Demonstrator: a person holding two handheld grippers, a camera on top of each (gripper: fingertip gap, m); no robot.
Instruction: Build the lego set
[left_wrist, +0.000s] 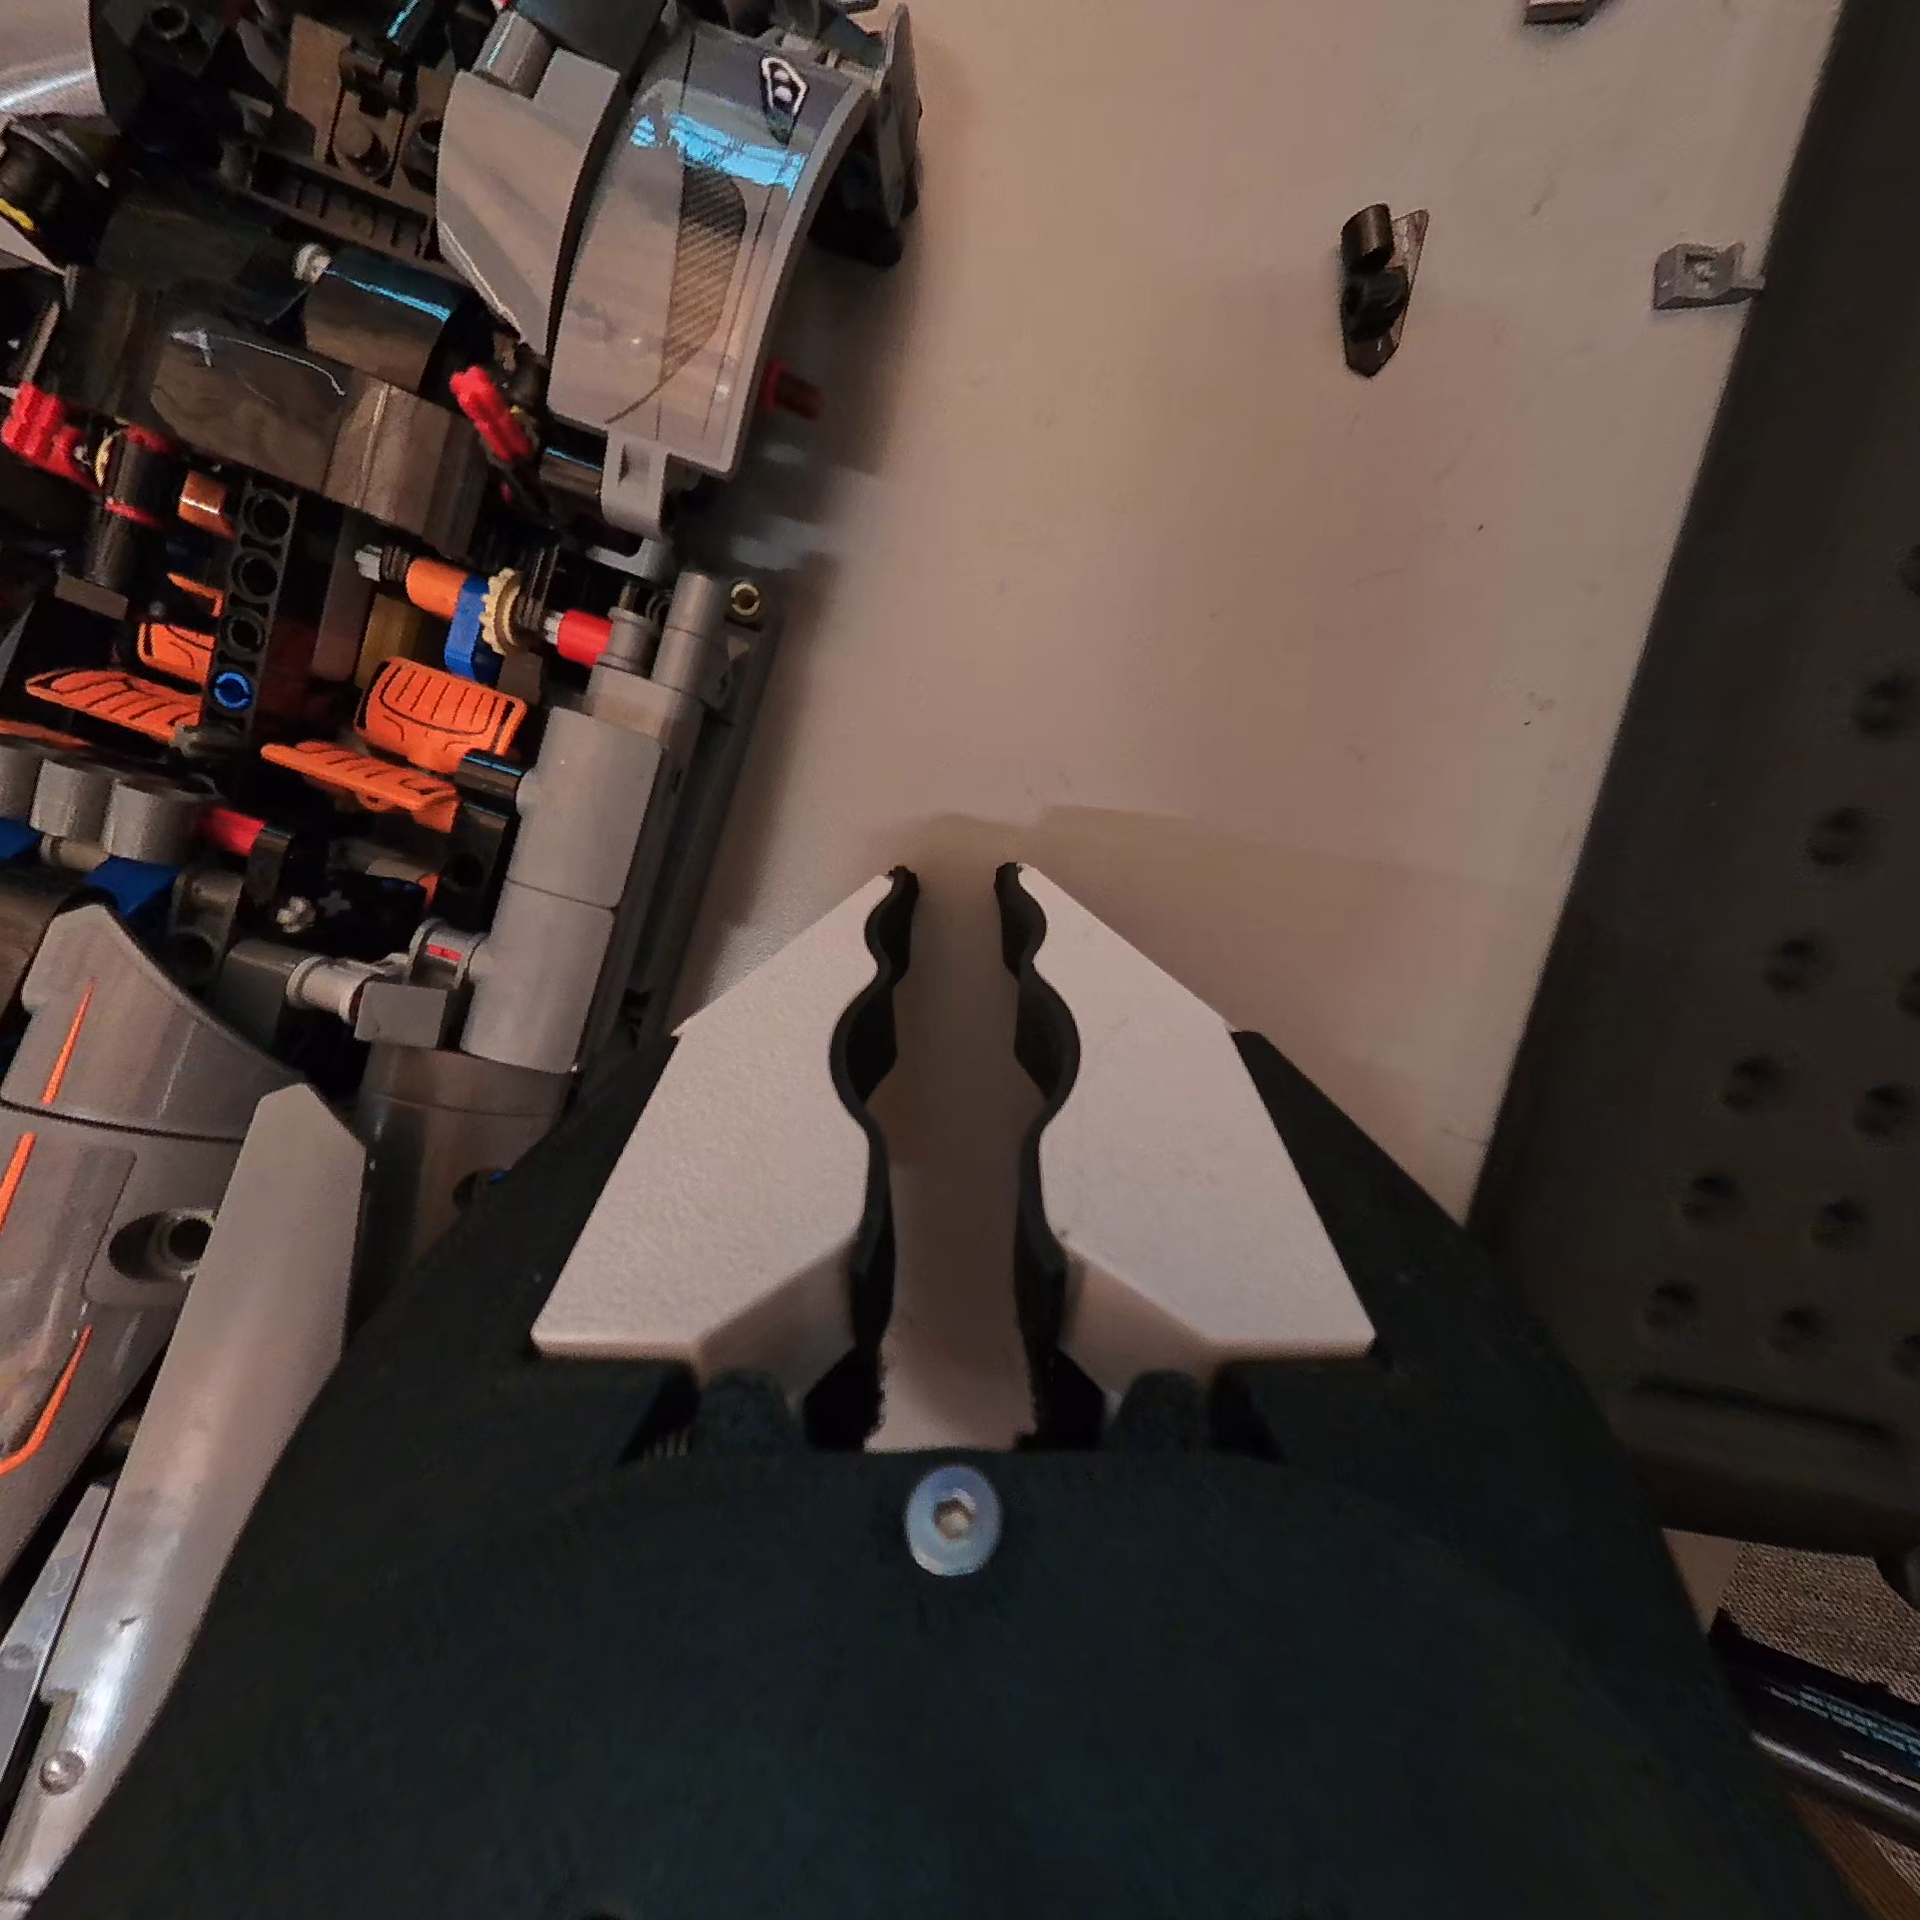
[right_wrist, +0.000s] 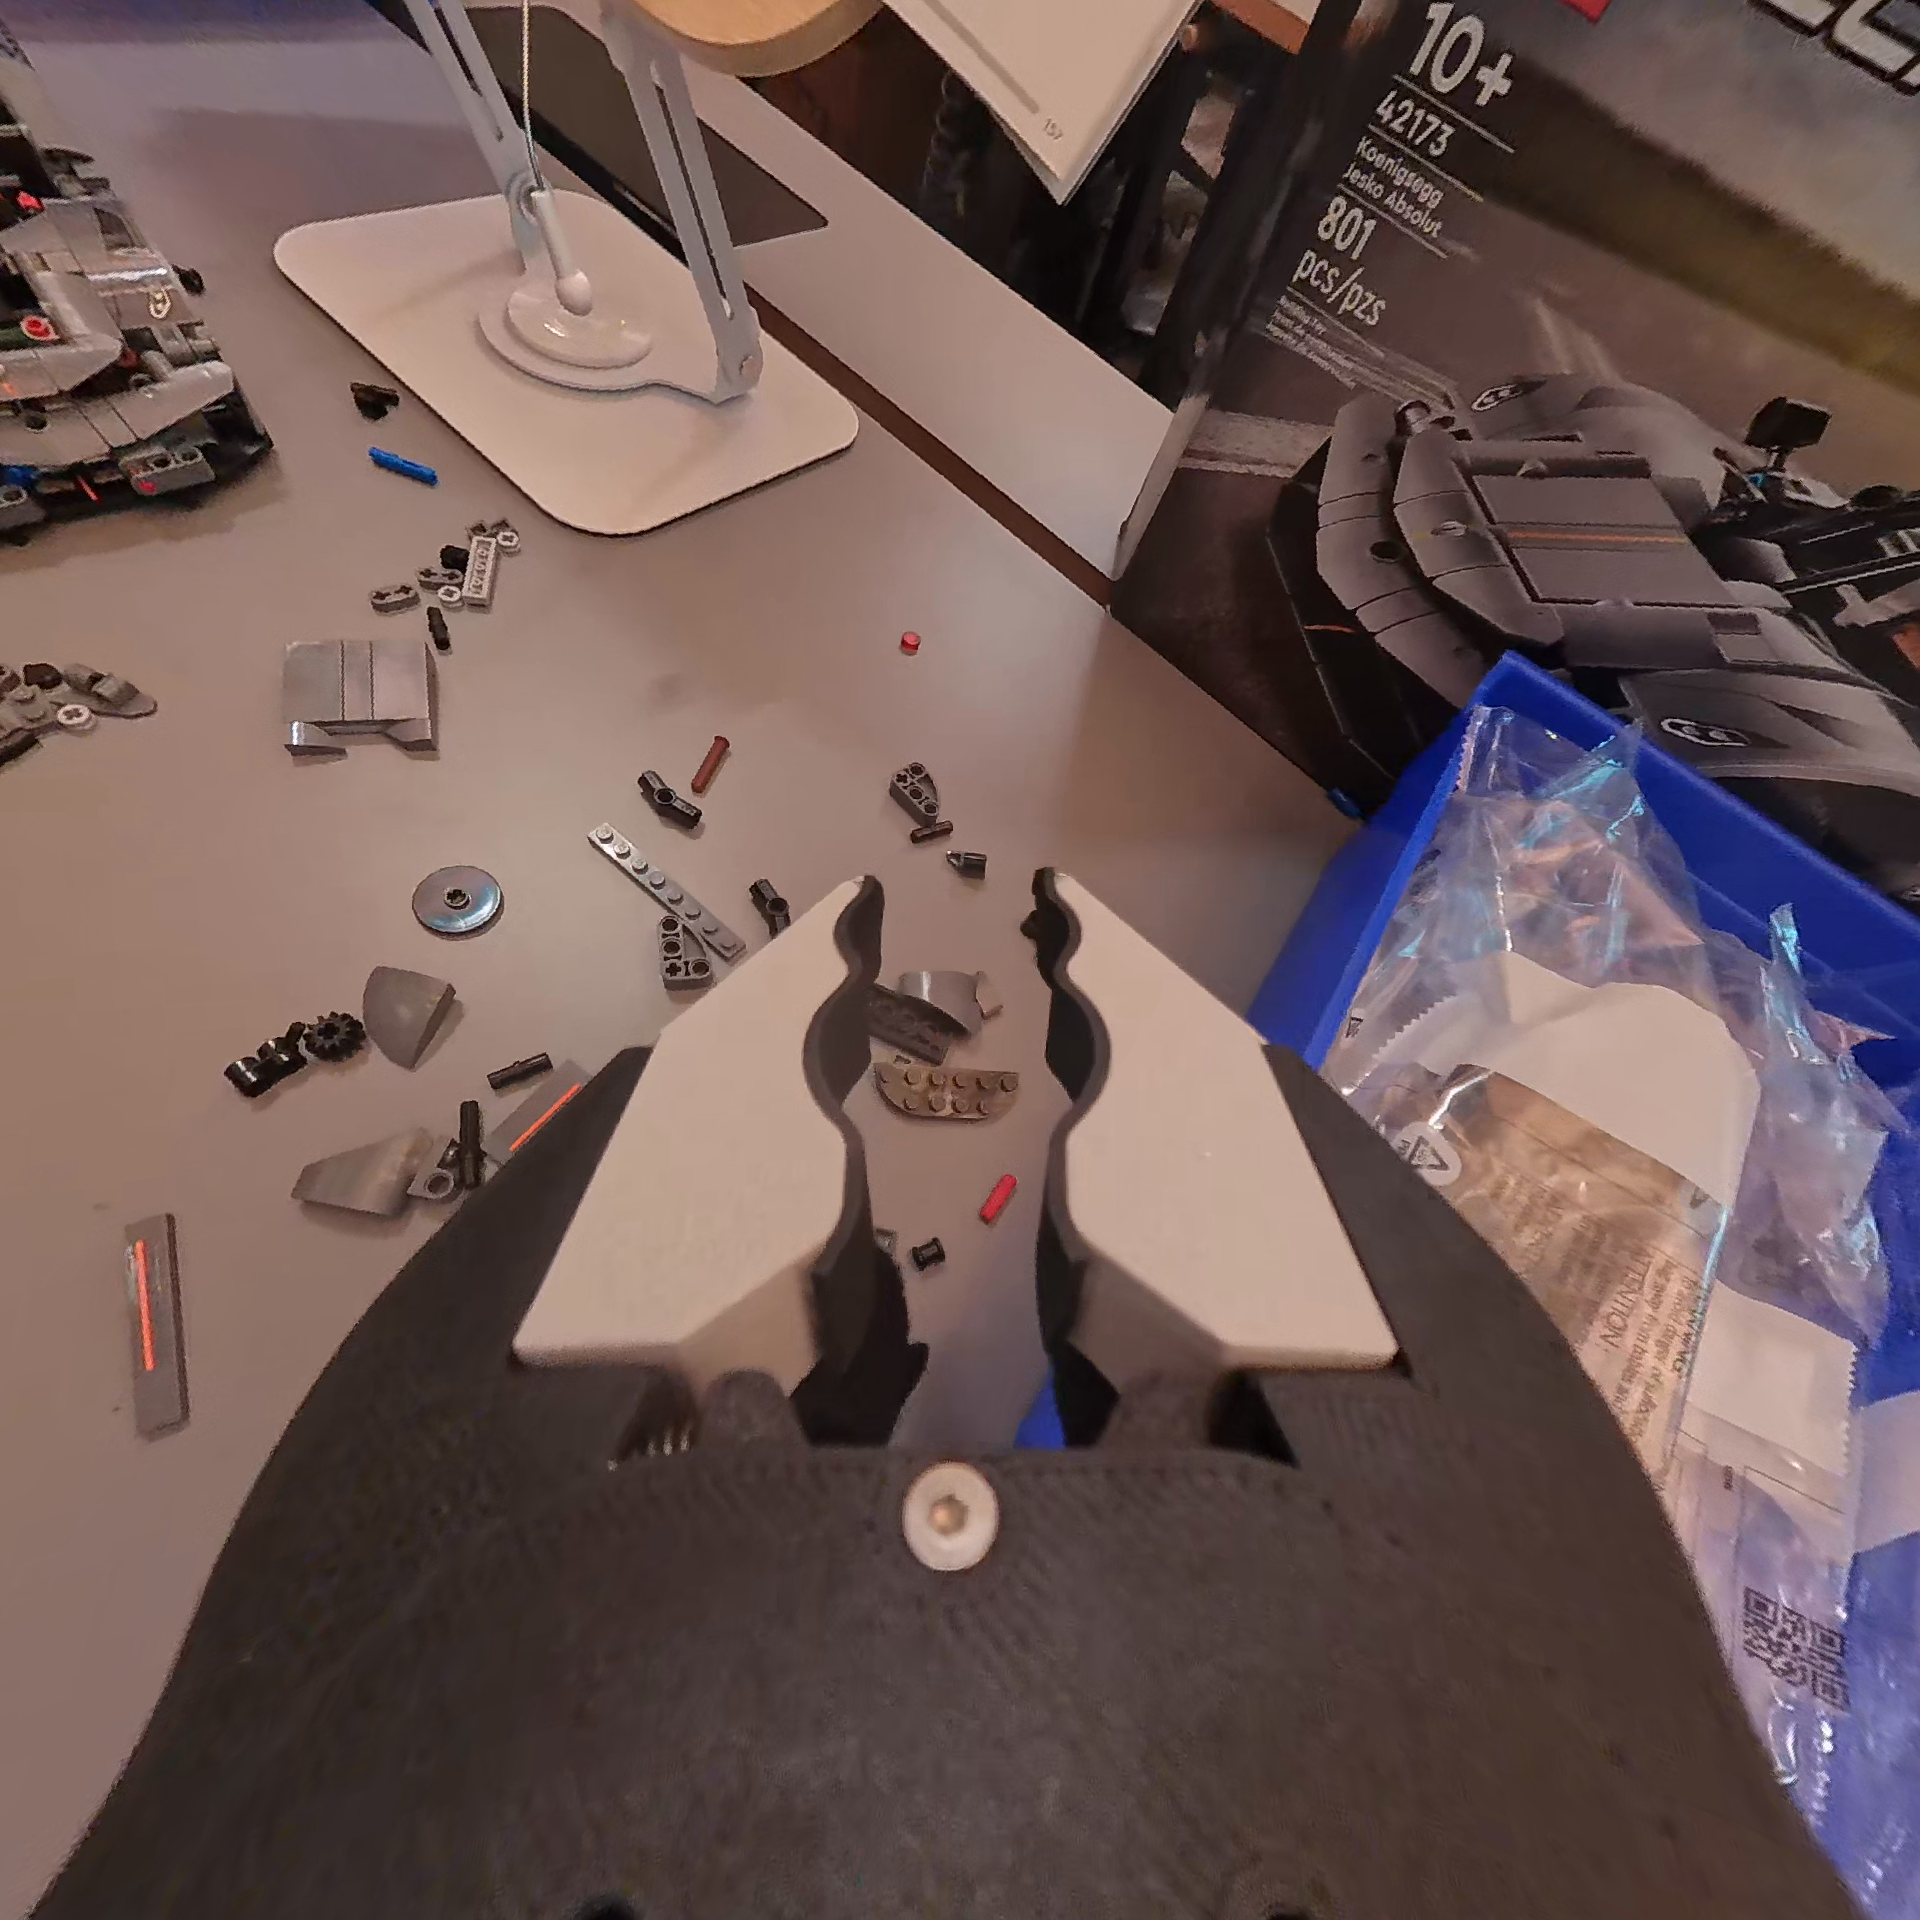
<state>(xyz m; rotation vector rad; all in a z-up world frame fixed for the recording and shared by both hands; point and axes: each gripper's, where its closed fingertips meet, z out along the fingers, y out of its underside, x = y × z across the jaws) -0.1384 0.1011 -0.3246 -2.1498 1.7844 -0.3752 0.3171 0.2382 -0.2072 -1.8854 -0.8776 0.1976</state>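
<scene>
A: Surface (right_wrist: 727, 644): matte grey, its far edge meeting the set's box (right_wrist: 1558, 436); blue bin (right_wrist: 1351, 935) on the right.

B: Left tongs (left_wrist: 956, 883): released, empty, bare surface ahead, car model (left_wrist: 416, 520) just left.

A: Right tongs (right_wrist: 956, 894): released, over loose pieces (right_wrist: 945, 1091), studded and curved.

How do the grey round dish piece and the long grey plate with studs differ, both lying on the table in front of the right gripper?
The round dish is a smooth, shiny disc with a centre hole; the long plate is a narrow strip carrying one row of studs. The dish lies alone, left of the plate, while small dark pieces lie close around the plate. Both are grey and lie flat on the table.
</scene>
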